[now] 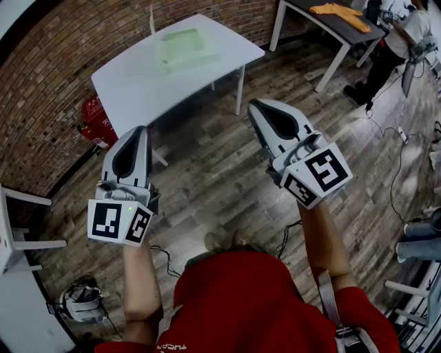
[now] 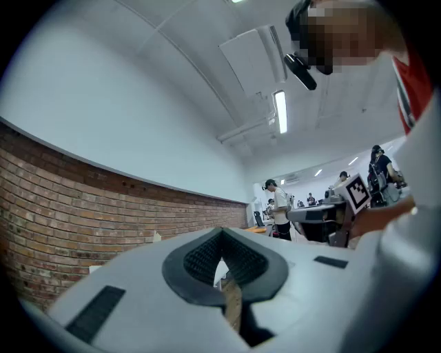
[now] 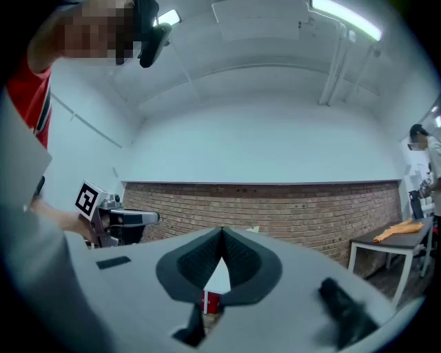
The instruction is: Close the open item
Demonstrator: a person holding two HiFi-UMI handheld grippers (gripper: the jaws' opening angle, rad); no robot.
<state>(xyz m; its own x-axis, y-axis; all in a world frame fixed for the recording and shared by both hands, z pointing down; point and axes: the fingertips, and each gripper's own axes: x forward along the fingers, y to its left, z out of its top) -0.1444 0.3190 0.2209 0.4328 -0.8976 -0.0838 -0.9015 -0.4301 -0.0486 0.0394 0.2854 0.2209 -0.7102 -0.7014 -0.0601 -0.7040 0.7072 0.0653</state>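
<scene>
Left gripper [image 1: 140, 132] jaws together, nothing between them; right gripper [image 1: 256, 105] same, tips meeting, empty. Both held level in front of the person in the red shirt [image 1: 255, 303], over wood floor [image 1: 213, 179], well apart from each other, pointing toward the white table [image 1: 131, 83]. Task item looks like the translucent pale-green box [image 1: 180, 45] lying flat on the far half of that table, well away from both grippers, neither touching it; can't tell from here whether its lid is up or down. Table stands near the brick wall [image 1: 55, 62], with a red case [image 1: 96, 125] on the floor by the wall, just beside the table's left end. Second table [image 1: 331, 27] at upper right carries an orange cloth [image 1: 341, 14]; another person [image 1: 400, 41] stands beside it. White headset-like thing [image 1: 83, 303] with cable on the floor at lower left. Left gripper view shows the wall and more people far off; right gripper view shows the wall, the left gripper and the second table.
</scene>
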